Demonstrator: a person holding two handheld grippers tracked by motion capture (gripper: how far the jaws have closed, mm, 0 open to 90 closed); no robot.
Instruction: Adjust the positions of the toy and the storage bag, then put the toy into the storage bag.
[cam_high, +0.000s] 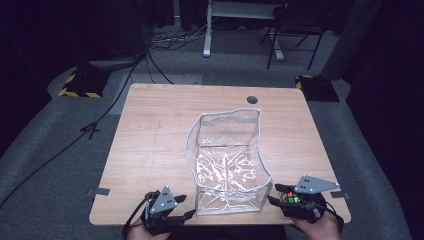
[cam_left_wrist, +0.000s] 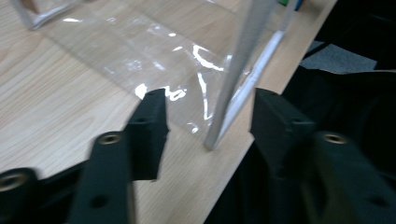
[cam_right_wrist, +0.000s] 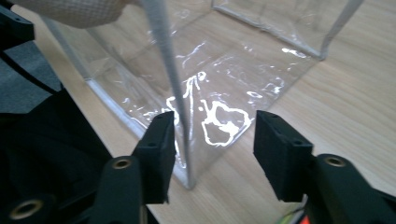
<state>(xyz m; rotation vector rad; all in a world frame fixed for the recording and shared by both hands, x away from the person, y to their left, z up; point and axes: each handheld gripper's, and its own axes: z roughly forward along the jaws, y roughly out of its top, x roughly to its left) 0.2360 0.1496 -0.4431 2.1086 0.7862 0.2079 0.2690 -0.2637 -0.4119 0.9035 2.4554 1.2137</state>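
The see-through plastic bag (cam_high: 227, 160) stands open with grey edges, while both grippers (cam_high: 187, 206) (cam_high: 272, 196) gape, holding nothing.

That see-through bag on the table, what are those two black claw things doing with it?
A person holds a claw-like gripper in each hand at the near edge of the wooden table. The clear plastic bag stands open between them. The left gripper and the right gripper each face a near corner of the bag, one white edge strip running between each pair of jaws. Both pairs of jaws stand apart and press on nothing, so the bag is standing free right now.
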